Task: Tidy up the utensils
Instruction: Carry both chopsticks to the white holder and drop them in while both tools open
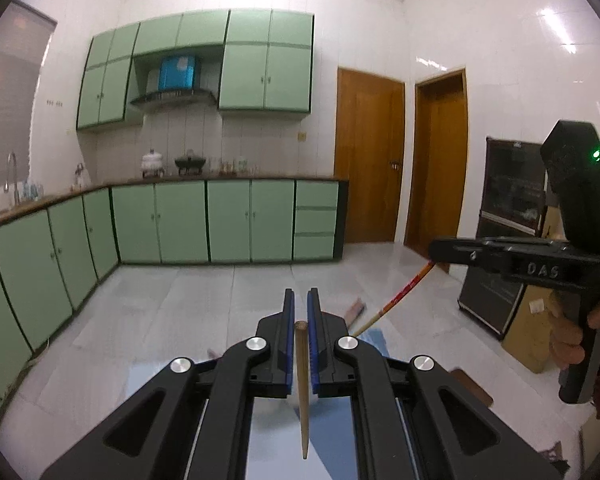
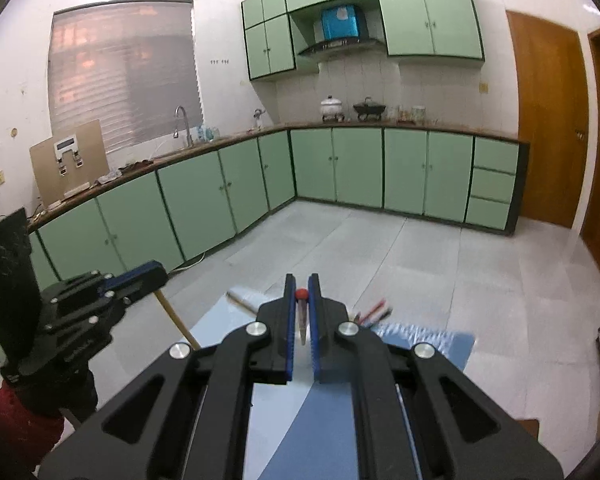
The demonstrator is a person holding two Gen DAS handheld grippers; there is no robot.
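In the left wrist view my left gripper (image 1: 301, 300) is shut on a plain wooden chopstick (image 1: 302, 380), which runs back between the blue pads, tip pointing towards the camera. To the right, my right gripper (image 1: 434, 249) holds a red and yellow chopstick (image 1: 400, 300) that slants down-left; a hand (image 1: 572, 340) grips its handle. In the right wrist view my right gripper (image 2: 301, 284) is shut on that red-tipped chopstick (image 2: 301, 294). At the left, the left gripper (image 2: 158, 276) carries the wooden chopstick (image 2: 176, 318). Both are raised over a blue mat (image 2: 428, 342).
Several loose chopsticks (image 2: 374, 310) lie at the mat's far edge, with a clear wrapper (image 2: 242, 298) to their left. Green base cabinets (image 2: 340, 168) and a worktop line the far walls. Wooden doors (image 1: 370, 156) and a black cabinet (image 1: 500, 240) stand on the right.
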